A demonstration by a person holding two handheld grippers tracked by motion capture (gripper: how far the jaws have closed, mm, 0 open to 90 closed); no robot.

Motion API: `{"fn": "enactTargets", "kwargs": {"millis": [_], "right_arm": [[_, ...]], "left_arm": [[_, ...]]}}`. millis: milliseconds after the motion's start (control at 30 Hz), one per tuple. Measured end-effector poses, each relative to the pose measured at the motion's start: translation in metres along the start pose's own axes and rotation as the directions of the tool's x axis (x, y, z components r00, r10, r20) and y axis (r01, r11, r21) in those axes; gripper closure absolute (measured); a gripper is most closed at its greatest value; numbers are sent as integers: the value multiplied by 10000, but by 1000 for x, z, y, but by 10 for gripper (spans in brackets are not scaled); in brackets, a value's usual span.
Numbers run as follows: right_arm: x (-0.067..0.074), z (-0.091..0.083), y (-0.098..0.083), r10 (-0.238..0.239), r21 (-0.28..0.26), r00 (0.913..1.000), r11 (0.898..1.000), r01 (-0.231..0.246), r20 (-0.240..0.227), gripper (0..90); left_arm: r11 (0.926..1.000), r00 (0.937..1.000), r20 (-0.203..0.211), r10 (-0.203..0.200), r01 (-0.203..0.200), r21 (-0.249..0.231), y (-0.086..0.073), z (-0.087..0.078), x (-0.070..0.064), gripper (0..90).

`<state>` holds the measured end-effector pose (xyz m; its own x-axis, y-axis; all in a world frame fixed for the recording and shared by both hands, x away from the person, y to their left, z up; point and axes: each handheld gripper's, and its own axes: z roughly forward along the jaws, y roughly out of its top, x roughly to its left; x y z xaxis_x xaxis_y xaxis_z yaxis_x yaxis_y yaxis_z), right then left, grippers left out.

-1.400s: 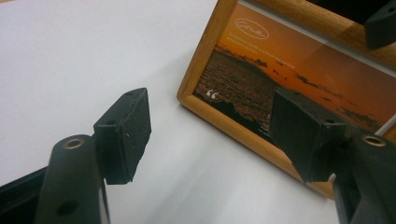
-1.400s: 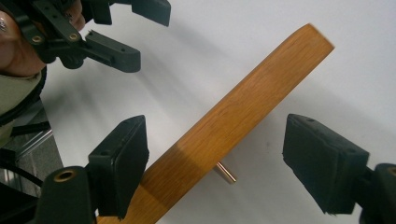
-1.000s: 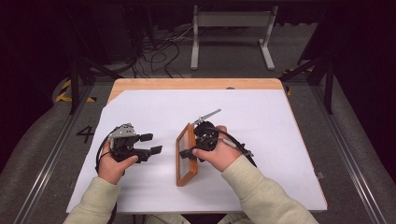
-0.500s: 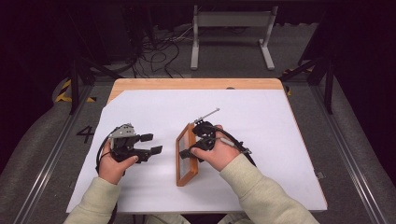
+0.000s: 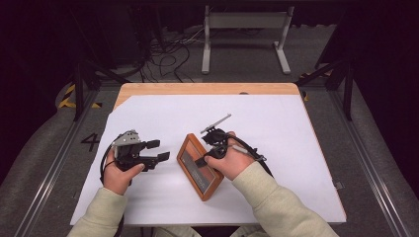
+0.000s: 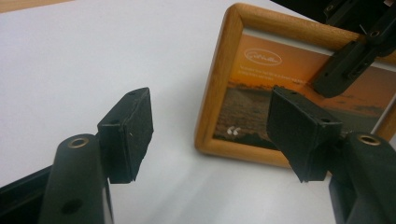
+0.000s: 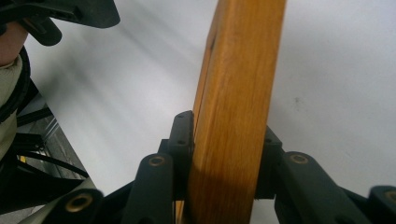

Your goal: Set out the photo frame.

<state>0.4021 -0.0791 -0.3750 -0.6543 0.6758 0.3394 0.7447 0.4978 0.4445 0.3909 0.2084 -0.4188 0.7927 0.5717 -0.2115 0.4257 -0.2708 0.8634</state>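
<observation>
While frame (image 5: pixel 200 165) sits tilted on white sheet (image 5: pixel 296 148) near table's front middle, right gripper (image 5: pixel 206 159) clamps its wooden edge, jaws pressed on both faces. Frame: wood border, orange picture with pale logo and quote mark. Left gripper (image 5: pixel 157 150) just beside frame's left side, apart from it, jaws spread wide, nothing between. Left hand (image 5: pixel 118 174) wraps gripper body. Table (image 5: pixel 197 89) wood rim visible at far edge.

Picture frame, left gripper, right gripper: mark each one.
Picture frame (image 6: pixel 212 100): left gripper view, left wooden rail.
Left gripper (image 5: pixel 157 150): high view, between its open jaws.
Right gripper (image 7: pixel 224 163): right gripper view, between jaws clamping the frame's edge.
</observation>
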Motion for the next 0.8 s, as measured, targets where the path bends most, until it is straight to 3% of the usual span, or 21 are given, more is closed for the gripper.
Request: {"fn": "enactTargets", "kwargs": {"millis": [267, 400, 567, 700, 800], "right_arm": [[-1, -1, 2, -182, 150, 9996, 9997, 185, -235, 710], [1, -7, 6, -1047, 294, 9944, 9940, 1050, -105, 710], [1, -18, 11, -2209, 532, 9752, 9738, 2211, -93, 710], [-1, -30, 16, -3000, 578, 9538, 9521, 3002, -123, 710], [-2, -39, 19, -3675, 641, 9294, 9272, 3691, -352, 710]], "left_arm": [[10000, 10000, -44, -48, 47, -74, -1, -1, 1, 324], [9999, 10000, -58, -72, 72, -86, -1, -2, 2, 325], [9999, 9999, -91, -145, 144, -72, -1, -2, 2, 325], [9999, 9999, -61, -136, 135, -70, -1, -2, 3, 325], [9998, 9998, -80, -171, 170, -100, -2, -1, 3, 324]]}}
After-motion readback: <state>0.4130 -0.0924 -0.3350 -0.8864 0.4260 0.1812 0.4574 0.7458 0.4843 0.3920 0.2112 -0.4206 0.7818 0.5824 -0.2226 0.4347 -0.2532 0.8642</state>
